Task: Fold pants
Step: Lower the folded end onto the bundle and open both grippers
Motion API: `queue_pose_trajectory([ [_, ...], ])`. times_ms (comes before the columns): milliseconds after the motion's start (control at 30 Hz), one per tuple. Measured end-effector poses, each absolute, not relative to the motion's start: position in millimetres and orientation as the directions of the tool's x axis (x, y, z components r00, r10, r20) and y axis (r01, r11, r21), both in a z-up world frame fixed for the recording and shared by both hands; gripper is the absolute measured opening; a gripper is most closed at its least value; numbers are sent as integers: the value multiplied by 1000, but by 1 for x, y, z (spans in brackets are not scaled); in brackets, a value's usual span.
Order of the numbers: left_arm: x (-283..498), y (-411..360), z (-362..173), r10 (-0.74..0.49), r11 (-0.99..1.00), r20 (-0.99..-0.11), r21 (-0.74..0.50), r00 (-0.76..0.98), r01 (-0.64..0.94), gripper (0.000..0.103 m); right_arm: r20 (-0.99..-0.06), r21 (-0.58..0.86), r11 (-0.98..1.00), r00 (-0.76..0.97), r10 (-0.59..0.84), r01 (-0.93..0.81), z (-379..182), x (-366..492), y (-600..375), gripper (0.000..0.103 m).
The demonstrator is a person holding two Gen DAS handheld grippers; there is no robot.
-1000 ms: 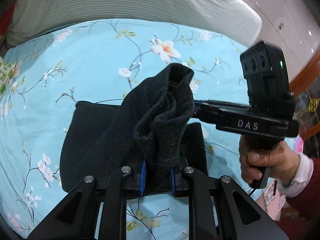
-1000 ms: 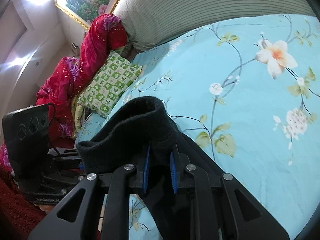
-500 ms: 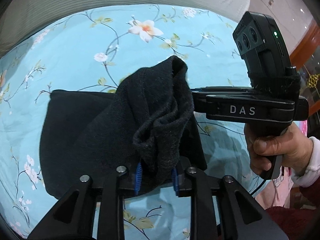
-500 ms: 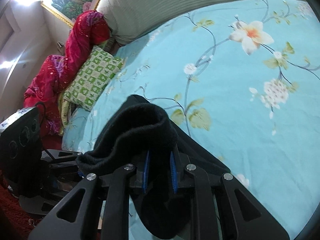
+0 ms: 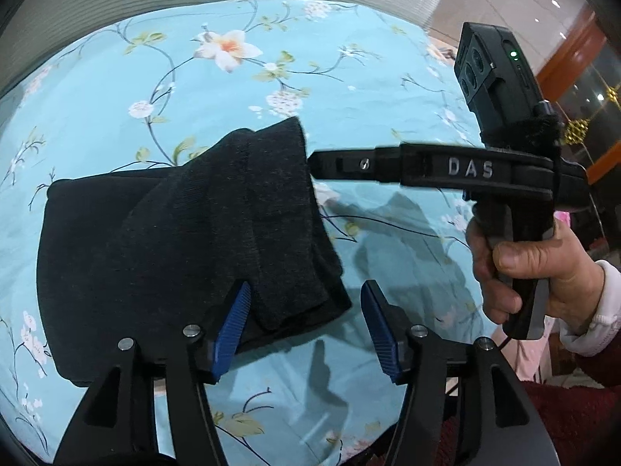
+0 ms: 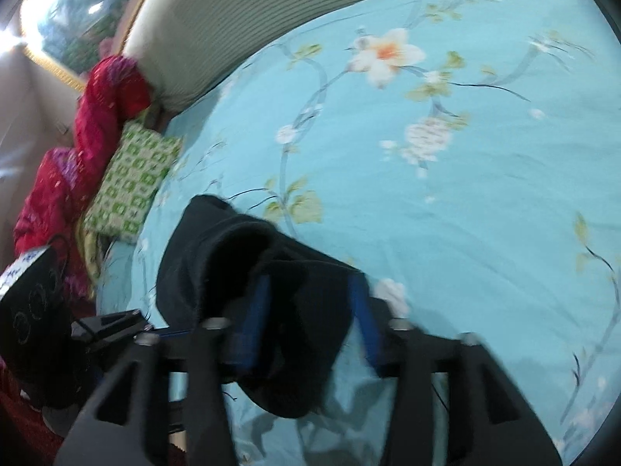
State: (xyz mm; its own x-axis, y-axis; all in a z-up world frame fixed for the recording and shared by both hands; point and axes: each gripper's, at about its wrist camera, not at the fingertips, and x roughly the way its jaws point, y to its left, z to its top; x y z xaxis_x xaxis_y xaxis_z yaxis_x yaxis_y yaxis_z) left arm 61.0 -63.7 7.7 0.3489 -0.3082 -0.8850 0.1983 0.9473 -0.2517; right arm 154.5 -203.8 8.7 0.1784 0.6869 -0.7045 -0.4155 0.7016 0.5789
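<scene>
The dark knit pants (image 5: 163, 244) lie folded on the blue floral bedsheet (image 5: 349, 89); the upper layer drops onto the lower one. My left gripper (image 5: 306, 326) is open, its blue pads apart at the near edge of the pants, holding nothing. My right gripper (image 6: 308, 318) is open too, blurred by motion, with the pants (image 6: 279, 279) between and in front of its blue pads. The right gripper also shows in the left wrist view (image 5: 314, 161), its fingertips hidden behind the raised pants edge.
A striped grey headboard cushion (image 6: 271, 11) runs along the far side of the bed. A green patterned pillow (image 6: 132, 182) and red fabric (image 6: 93, 124) lie at the bed's left end. The bed edge is near, below the grippers.
Both grippers have opened and let go of the pants. The lifted fabric has dropped flatter onto the lower layer. The right wrist view is now blurred by motion.
</scene>
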Motion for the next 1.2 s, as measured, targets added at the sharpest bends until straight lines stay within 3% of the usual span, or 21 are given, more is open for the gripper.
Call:
queue_pose_trajectory([
  [333, 48, -56, 19, -374, 921, -864, -304, 336, 244, 66, -686, 591, 740, 282, 671, -320, 31, 145, -222, 76],
  [767, 57, 25, 31, -294, 953, -861, -297, 415, 59, 76, -713, 573, 772, 299, 635, -274, 49, 132, -185, 89],
  [1200, 71, 109, 25, -260, 930, -861, -345, 437, -126, 79, -762, 579, 800, 246, 599, -154, 24, 128, -169, 91],
])
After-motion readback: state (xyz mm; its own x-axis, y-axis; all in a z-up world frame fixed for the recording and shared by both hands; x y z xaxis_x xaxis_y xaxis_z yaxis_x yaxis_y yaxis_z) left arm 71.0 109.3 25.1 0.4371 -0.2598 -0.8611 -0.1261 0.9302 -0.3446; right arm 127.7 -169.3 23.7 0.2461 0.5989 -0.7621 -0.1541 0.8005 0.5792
